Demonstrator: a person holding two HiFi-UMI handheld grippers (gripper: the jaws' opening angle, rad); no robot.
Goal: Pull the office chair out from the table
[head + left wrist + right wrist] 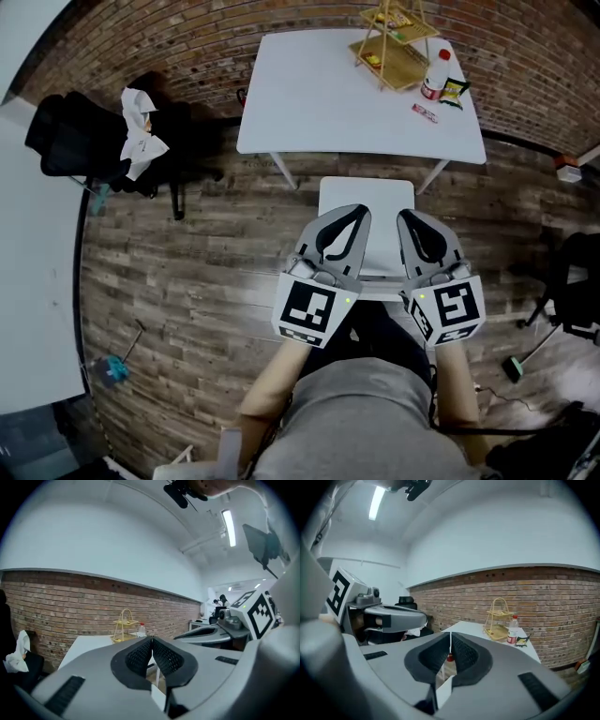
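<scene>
Grey-jawed left gripper (349, 214) and right gripper (411, 217) are both clenched on nothing, side by side above the white-seated office chair (366, 192). The chair stands just clear of the white table (281, 103). Dragged back, it would likely bump the person's legs close behind. Open plank floor (206, 272) lies to the left, with the black chair (80, 131) well apart.

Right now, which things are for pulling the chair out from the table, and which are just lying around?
For the job:
white chair, just in front of the white table
left gripper and right gripper, jaws shut, holding nothing

Just lying about:
yellow rack, bottle and snack packet on the table
black chair with a white cloth, off to the left
</scene>
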